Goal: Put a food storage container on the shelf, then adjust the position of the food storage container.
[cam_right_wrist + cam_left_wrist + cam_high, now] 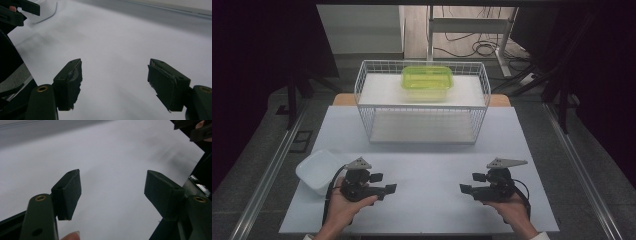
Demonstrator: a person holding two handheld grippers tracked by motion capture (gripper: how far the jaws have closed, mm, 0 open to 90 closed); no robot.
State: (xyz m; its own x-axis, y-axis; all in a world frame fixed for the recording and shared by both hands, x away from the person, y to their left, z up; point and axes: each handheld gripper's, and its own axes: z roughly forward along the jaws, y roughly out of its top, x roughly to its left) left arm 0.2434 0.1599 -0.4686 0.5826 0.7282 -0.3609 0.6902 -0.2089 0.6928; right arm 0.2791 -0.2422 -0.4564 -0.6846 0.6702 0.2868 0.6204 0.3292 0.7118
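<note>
Near edge of the bench (422, 200): the person's left hand (343, 206) is holding the left claw (383, 183) low over the pale surface, jaws standing wide apart with nothing between them. The right hand (511, 206) is holding the right claw (473, 183) likewise, jaws wide and gripping nothing. The two claws are pointing toward each other across bare bench, well apart.

Just beside the left claw, on its outer side, a white tray (318, 170) is sitting at the bench's left edge, not touching the jaws.

Farther back, mid-bench, a white wire rack (422, 107) is standing upright with a white shelf on top. A lime-green lidded container (427, 80) is resting on that upper shelf, toward the rear, well apart from both claws.

Beyond the bench, cables (472, 47) are lying on the floor.
</note>
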